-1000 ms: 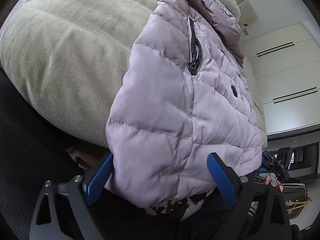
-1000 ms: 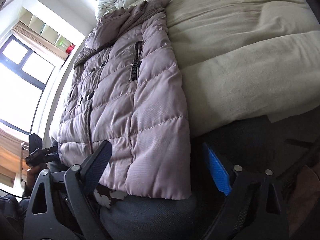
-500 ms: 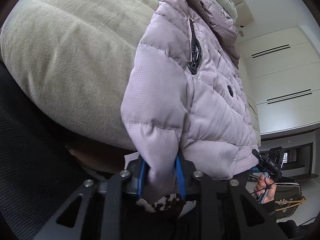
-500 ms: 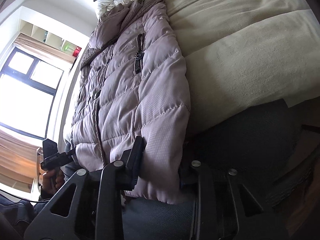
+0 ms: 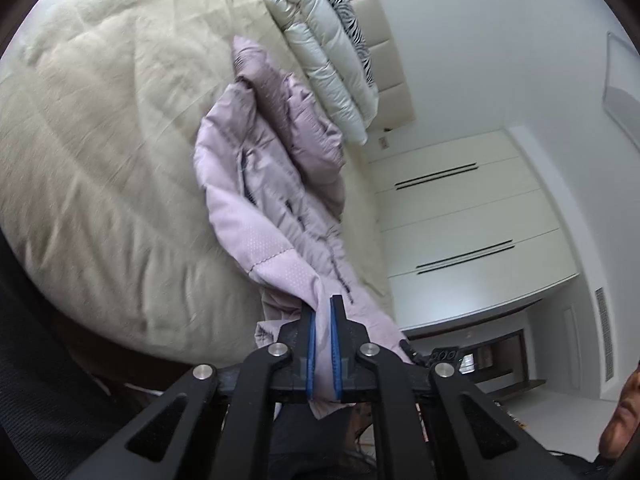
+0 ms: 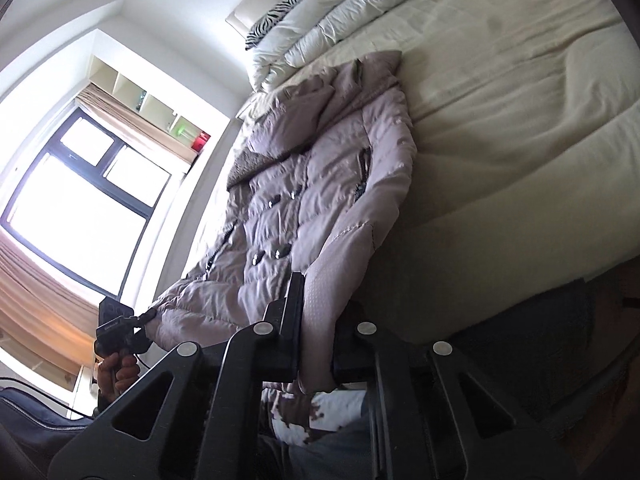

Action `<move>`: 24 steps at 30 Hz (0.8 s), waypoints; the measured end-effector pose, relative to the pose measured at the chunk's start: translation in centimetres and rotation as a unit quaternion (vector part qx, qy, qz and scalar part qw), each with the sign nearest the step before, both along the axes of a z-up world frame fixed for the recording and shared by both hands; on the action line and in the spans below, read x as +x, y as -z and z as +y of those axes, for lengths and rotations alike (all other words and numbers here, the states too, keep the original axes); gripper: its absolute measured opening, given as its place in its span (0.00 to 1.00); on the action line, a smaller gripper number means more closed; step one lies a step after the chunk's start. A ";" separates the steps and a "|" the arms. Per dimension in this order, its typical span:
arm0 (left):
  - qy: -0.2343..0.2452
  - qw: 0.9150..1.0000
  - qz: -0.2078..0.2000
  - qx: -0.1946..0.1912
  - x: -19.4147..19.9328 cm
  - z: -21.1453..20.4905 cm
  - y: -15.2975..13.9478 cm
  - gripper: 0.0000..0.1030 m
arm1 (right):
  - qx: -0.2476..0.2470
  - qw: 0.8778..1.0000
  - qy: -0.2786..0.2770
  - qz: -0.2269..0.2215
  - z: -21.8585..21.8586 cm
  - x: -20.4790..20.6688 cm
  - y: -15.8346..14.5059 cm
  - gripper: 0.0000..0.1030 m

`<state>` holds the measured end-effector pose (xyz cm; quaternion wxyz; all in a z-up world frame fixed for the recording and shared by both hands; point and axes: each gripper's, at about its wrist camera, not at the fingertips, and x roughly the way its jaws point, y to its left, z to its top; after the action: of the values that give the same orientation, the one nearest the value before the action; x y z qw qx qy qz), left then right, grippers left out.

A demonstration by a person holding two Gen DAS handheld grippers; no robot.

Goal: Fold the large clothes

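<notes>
A pale lilac quilted jacket (image 5: 272,168) lies lengthwise on a beige bed (image 5: 100,140), front up, with dark buttons and zip pockets. My left gripper (image 5: 323,312) is shut on one bottom corner of its hem, the fabric squeezed between the blue pads. My right gripper (image 6: 318,300) is shut on the other bottom corner of the jacket (image 6: 320,184). Both corners are lifted off the bed edge, so the hem hangs stretched between the two grippers. The left gripper (image 6: 138,320) also shows in the right wrist view, held by a hand and pinching the hem.
A rolled white duvet (image 6: 340,16) and a zebra-print pillow (image 6: 288,4) lie at the head of the bed (image 6: 520,120). White wardrobe doors (image 5: 472,216) stand on one side, a bright window (image 6: 80,204) on the other. Dark fabric drapes below the bed's foot.
Both grippers went from open around the jacket's hem corners to shut on them, then rose, lifting the hem off the bed edge and bunching the jacket's lower part.
</notes>
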<state>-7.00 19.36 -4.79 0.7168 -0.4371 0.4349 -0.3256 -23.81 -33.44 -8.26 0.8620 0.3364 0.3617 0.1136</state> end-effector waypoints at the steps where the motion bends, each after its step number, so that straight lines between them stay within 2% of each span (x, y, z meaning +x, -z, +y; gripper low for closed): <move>1: -0.007 1.000 -0.010 -0.012 0.6 0.3 -0.6 0.07 | 0.001 1.000 0.004 -0.010 -0.1 0.3 -0.8 0.09; 3: -0.009 0.999 -0.025 -0.037 2.1 0.2 -1.6 0.07 | 0.001 0.999 0.010 -0.035 -0.4 1.2 -2.5 0.09; 6: -0.009 0.998 -0.047 -0.032 4.7 -0.9 -2.8 0.05 | -0.004 0.997 0.021 -0.070 -0.6 2.8 -4.9 0.09; 11: -0.012 0.999 -0.042 -0.032 7.0 -1.8 -2.8 0.04 | -0.017 0.994 0.023 -0.104 -0.3 6.3 -7.9 0.09; 14: -0.015 0.999 -0.039 -0.028 7.0 -1.7 -2.5 0.04 | -0.023 0.993 0.019 -0.116 0.0 8.0 -9.1 0.08; 19: -0.046 0.997 -0.021 -0.049 6.4 0.5 -1.6 0.04 | -0.020 0.992 0.026 -0.123 -0.2 8.5 -9.7 0.08; 24: -0.059 0.995 -0.039 -0.065 8.2 0.5 -3.1 0.04 | -0.016 0.990 0.043 -0.134 -1.0 9.2 -10.2 0.08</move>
<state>1.23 19.89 -1.73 0.7214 -0.4942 0.3579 -0.3275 -14.62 -34.49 1.91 0.9120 0.3196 0.2302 0.1144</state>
